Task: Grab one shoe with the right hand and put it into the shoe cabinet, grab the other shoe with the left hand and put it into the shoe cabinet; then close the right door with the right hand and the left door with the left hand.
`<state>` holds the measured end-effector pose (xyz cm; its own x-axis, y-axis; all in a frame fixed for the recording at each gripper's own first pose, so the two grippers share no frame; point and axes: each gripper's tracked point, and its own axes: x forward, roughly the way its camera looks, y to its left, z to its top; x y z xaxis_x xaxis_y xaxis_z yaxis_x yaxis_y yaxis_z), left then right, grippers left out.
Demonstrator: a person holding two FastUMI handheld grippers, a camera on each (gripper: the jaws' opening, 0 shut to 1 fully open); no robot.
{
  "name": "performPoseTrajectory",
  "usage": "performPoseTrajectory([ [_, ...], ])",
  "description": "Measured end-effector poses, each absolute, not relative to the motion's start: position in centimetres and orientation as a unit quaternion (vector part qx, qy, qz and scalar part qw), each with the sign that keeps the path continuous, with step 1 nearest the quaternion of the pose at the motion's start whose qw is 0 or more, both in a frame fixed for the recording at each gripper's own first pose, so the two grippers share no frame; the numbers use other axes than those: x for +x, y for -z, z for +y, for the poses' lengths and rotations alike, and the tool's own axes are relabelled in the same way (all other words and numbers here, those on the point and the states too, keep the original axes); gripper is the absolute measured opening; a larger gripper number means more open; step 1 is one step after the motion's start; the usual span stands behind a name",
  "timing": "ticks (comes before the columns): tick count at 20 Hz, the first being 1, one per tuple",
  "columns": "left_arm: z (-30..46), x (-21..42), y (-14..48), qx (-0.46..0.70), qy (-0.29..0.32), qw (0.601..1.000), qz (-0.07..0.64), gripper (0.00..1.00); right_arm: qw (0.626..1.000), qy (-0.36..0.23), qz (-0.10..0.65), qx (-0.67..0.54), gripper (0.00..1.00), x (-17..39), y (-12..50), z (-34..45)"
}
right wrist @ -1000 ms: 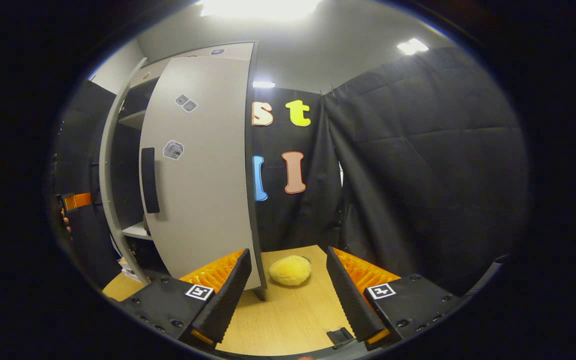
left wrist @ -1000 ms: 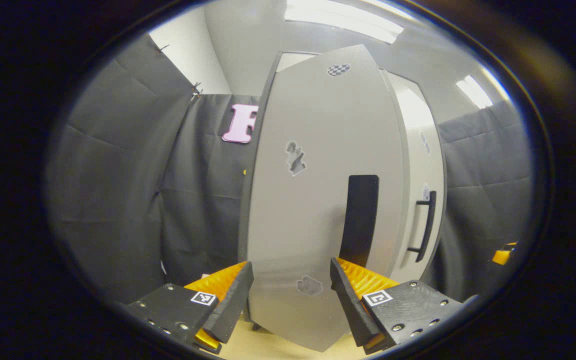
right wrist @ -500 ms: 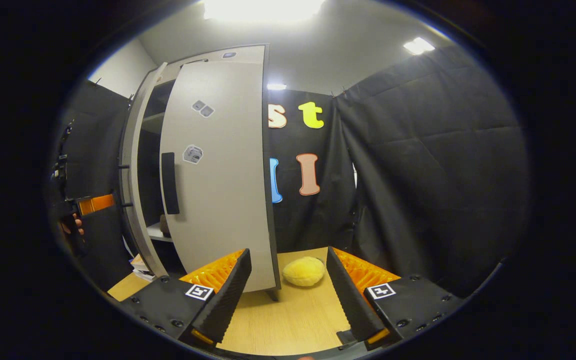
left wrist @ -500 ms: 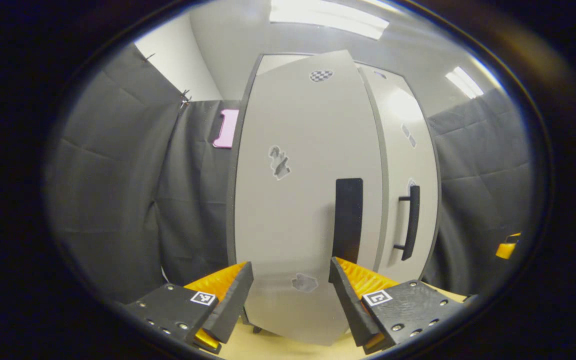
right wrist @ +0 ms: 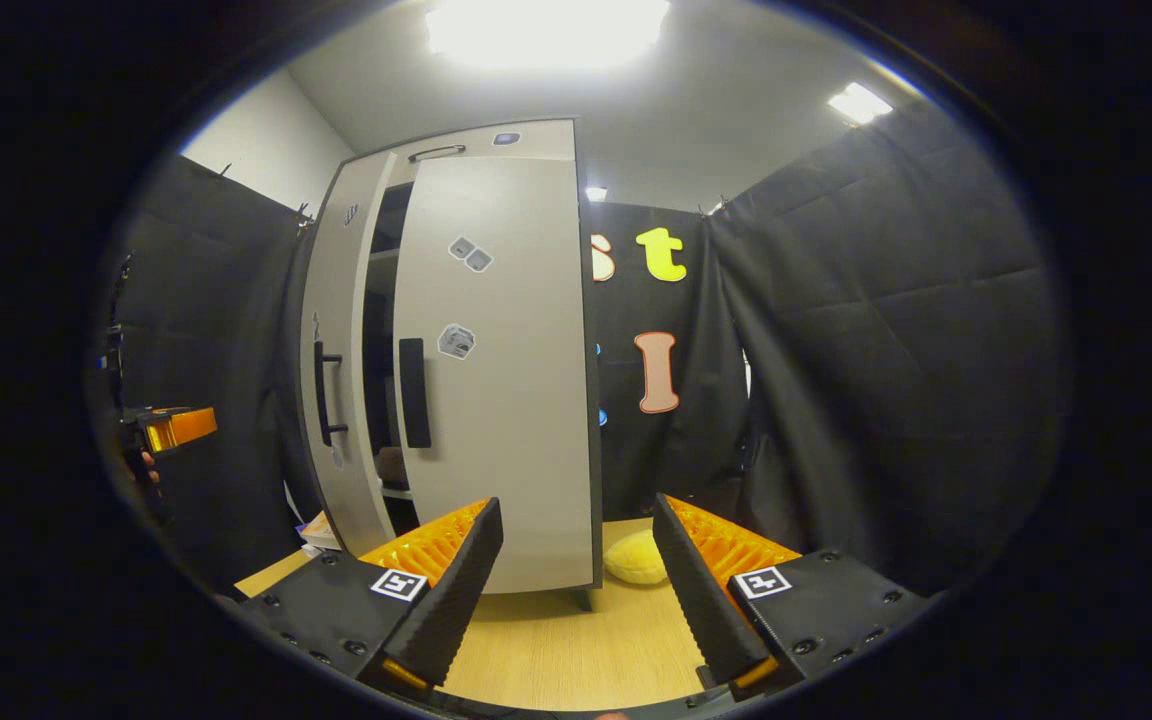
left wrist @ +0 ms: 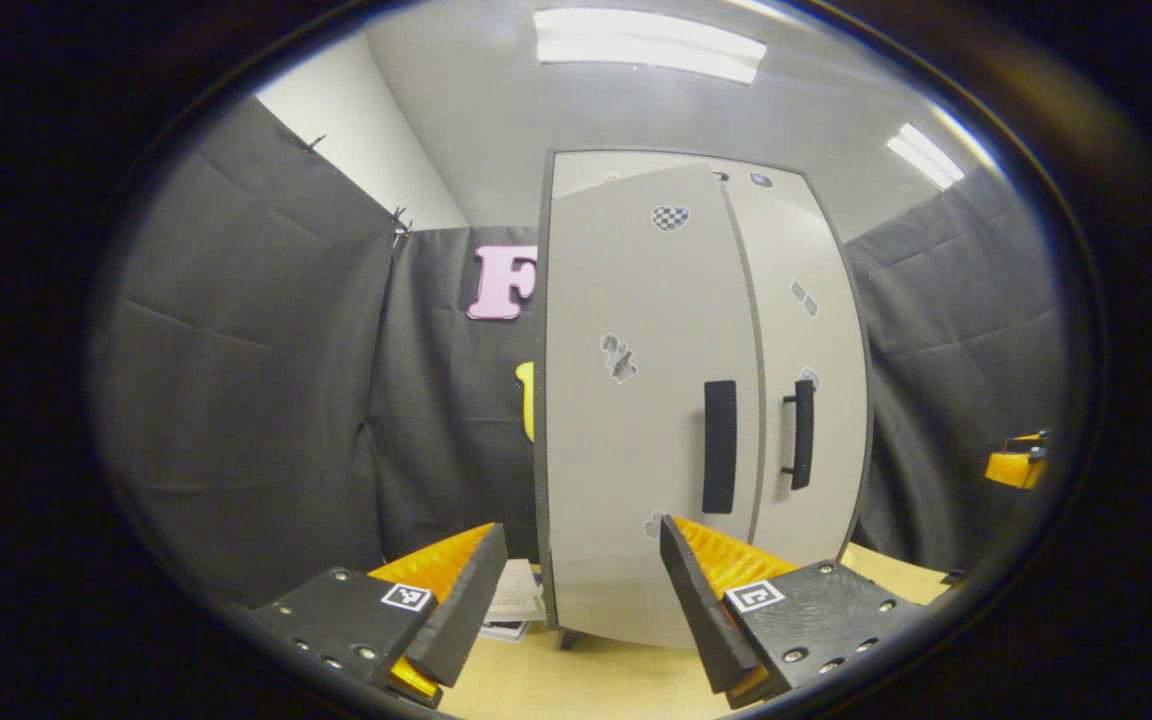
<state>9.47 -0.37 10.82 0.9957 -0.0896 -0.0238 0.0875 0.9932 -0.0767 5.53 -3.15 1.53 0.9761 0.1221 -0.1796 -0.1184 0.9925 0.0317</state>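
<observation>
Both tools, left point(left wrist: 581, 600) and right point(right wrist: 576, 590), are hanging released while the doors point(right wrist: 496, 370) at 11 o'clock are standing ajar, needing pushing.

Inside the shoe cabinet point(right wrist: 476, 150), a dark gap between the two doors gives a glimpse of a shelf edge and a brownish shape point(right wrist: 392, 465) low down, too small and dim to tell what it is; the yellow soft thing point(right wrist: 634, 558) on the counter point(right wrist: 556, 650) is half hidden behind the right door point(right wrist: 506, 400); the stickers point(left wrist: 619, 357) on the left door point(left wrist: 636, 420) are too small to make out; papers point(left wrist: 514, 603) beside the cabinet's foot are partly covered by a gripper finger point(left wrist: 456, 605); the other gripper point(left wrist: 1016, 462) is cut off at the edge.
</observation>
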Motion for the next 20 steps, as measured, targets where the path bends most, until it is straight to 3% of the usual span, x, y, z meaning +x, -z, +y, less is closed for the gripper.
performPoseTrajectory([
  [4,0.8,5.8,-10.0,-0.028,0.035,0.999,0.023,0.87,0.994,-0.07,0.08,0.002,0.92,3.5,-2.2,-2.9],
  [5,1.1,4.9,-9.7,-0.026,0.033,0.999,0.027,0.92,0.994,-0.07,0.078,0.003,0.96,2.9,-2.4,-3.0],
  [8,2.2,2.4,-8.8,-0.023,0.026,0.999,0.036,0.9,0.995,-0.069,0.07,0.001,0.92,1.6,-2.9,-3.2],
  [10,3.0,1.0,-8.2,-0.025,0.021,0.999,0.041,0.92,0.995,-0.071,0.067,-0.001,0.95,0.7,-3.1,-3.3],
  [12,3.9,-0.1,-7.7,-0.025,0.015,0.998,0.05,0.88,0.995,-0.074,0.066,-0.001,0.92,0.0,-3.2,-3.0],
  [13,4.3,-0.5,-7.5,-0.025,0.012,0.998,0.053,0.87,0.995,-0.075,0.065,0.0,0.95,-0.3,-3.2,-2.9],
  [14,4.7,-0.9,-7.2,-0.024,0.008,0.998,0.056,0.87,0.995,-0.077,0.064,-0.001,0.92,-0.5,-3.3,-2.7],
  [15,5.1,-1.2,-7.1,-0.022,0.005,0.998,0.059,0.92,0.995,-0.078,0.063,-0.002,0.95,-0.6,-3.4,-2.5],
  [17,5.6,-1.6,-7.1,-0.017,0.0,0.998,0.061,0.9,0.995,-0.078,0.062,-0.004,0.92,-0.7,-3.4,-2.4],
  [20,6.1,-0.6,-7.6,-0.012,-0.004,0.998,0.059,0.93,0.995,-0.081,0.063,0.002,0.95,-0.7,-3.2,-2.0],
])
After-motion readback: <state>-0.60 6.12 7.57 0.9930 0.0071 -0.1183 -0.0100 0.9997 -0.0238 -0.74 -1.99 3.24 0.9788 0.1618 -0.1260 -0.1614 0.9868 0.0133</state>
